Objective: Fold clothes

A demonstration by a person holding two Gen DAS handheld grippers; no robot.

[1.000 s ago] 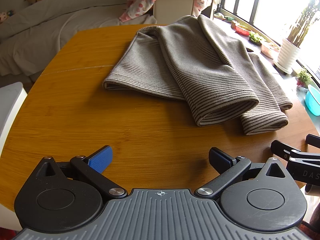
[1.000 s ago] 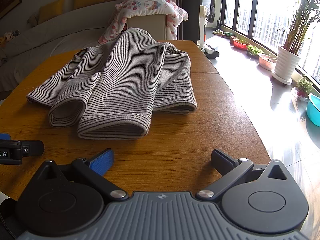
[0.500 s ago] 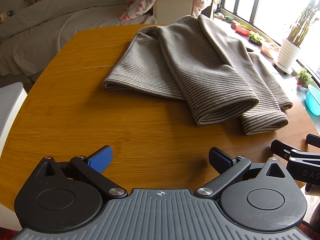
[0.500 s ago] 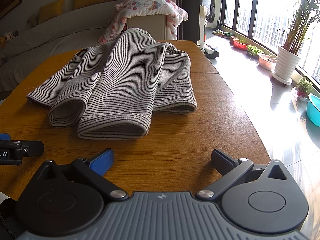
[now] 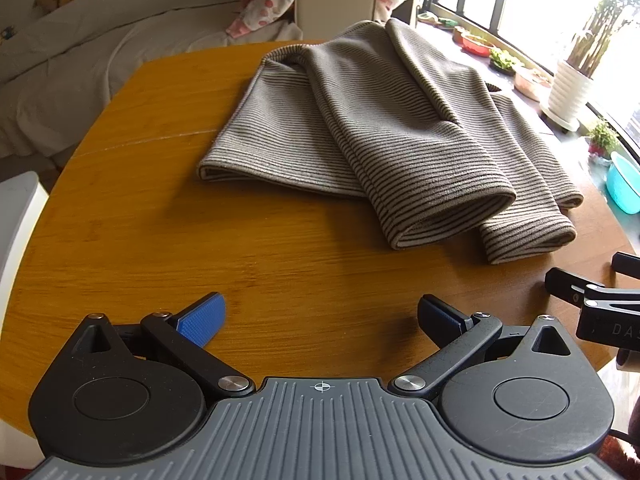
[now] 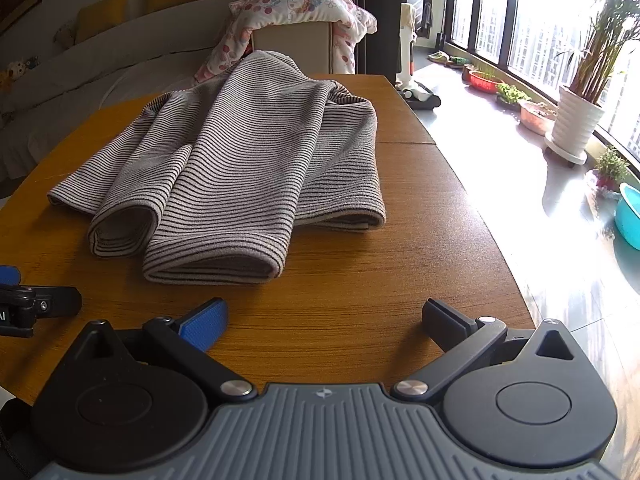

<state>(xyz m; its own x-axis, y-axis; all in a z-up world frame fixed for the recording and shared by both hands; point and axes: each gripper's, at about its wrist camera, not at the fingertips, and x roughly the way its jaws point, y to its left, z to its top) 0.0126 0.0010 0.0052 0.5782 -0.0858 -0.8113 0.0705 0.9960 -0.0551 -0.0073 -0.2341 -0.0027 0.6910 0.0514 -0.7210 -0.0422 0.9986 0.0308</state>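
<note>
- Striped garment [image 5: 376,136] is the one task item: grey with thin dark stripes, lying on the wooden table [image 5: 160,216] ahead of both grippers, untouched by either.
- Nearest in the left wrist view, the left gripper [image 5: 320,316] sits low over the table's near edge, jaws spread wide, nothing between them; one blue pad faces inward on the left finger.
- At that view's right edge, part of the right gripper [image 5: 592,300] shows, just beside the left one and level with it.
- Nearest in the right wrist view, the right gripper [image 6: 324,320] is likewise above the near table edge, jaws spread wide and empty.
- A bare strip of table separates both grippers from the garment's closest fold.
- The garment [image 6: 240,168] is loosely doubled over: two rolled, rounded folds point toward the grippers, one thicker and closer, one beside it slightly behind.
- A flatter layer lies beneath them and spreads out to either side on the tabletop.
- Its far end rises toward the back of the table, where a chair back [image 6: 292,46] draped with a floral blanket [image 6: 296,4] stands.
- Beyond, a pale sofa [image 6: 80,68] with yellow cushions runs along the wall.
- To the right, well apart from the table, a white planter [image 6: 576,124] and a turquoise basin [image 6: 628,216] stand on the sunlit floor by the windows.
</note>
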